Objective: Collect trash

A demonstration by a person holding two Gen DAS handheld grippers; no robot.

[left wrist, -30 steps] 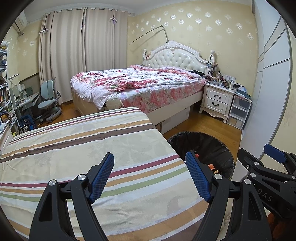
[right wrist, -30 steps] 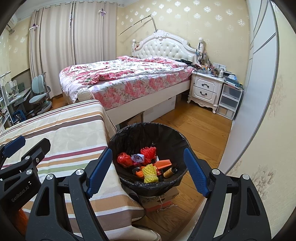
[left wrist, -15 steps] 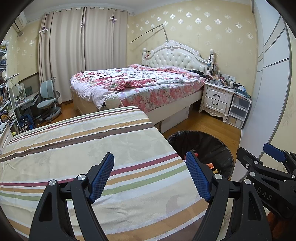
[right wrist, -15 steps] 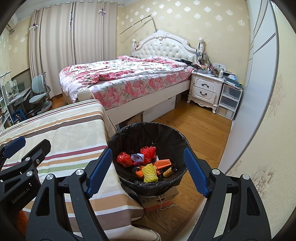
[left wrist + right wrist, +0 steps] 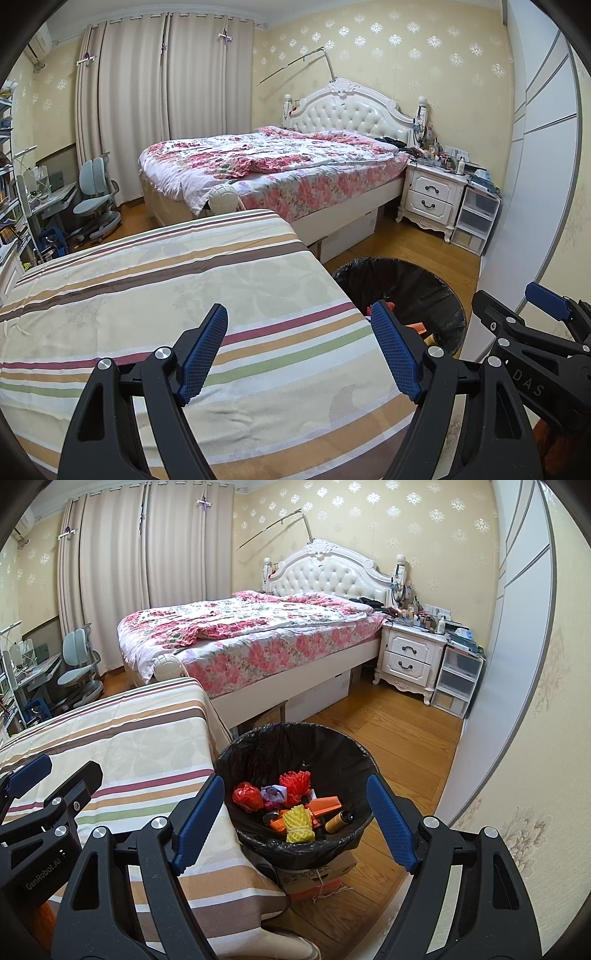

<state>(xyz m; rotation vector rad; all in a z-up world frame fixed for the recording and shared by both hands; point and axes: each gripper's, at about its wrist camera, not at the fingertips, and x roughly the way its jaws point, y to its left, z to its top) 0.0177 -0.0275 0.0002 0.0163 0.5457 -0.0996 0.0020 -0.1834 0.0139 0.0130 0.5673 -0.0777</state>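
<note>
A round bin lined with a black bag (image 5: 258, 746) stands on the floor beside the striped table (image 5: 140, 746). Inside lie several pieces of trash: a red crumpled wad (image 5: 246, 796), red foam netting (image 5: 294, 783), yellow foam netting (image 5: 300, 823), an orange piece (image 5: 325, 805) and a small brown tube (image 5: 338, 821). My right gripper (image 5: 295, 823) hangs open above the bin's near rim, nothing between its fingers. My left gripper (image 5: 299, 350) is open and empty over the striped tablecloth (image 5: 147, 288), with the bin (image 5: 424, 291) to its right.
A cardboard box (image 5: 317, 877) sits under the bin. A floral bed (image 5: 251, 635) lies behind, a white nightstand (image 5: 410, 657) and plastic drawers (image 5: 458, 679) at right, a wardrobe door (image 5: 491, 686) along the right, a desk chair (image 5: 77, 664) at far left.
</note>
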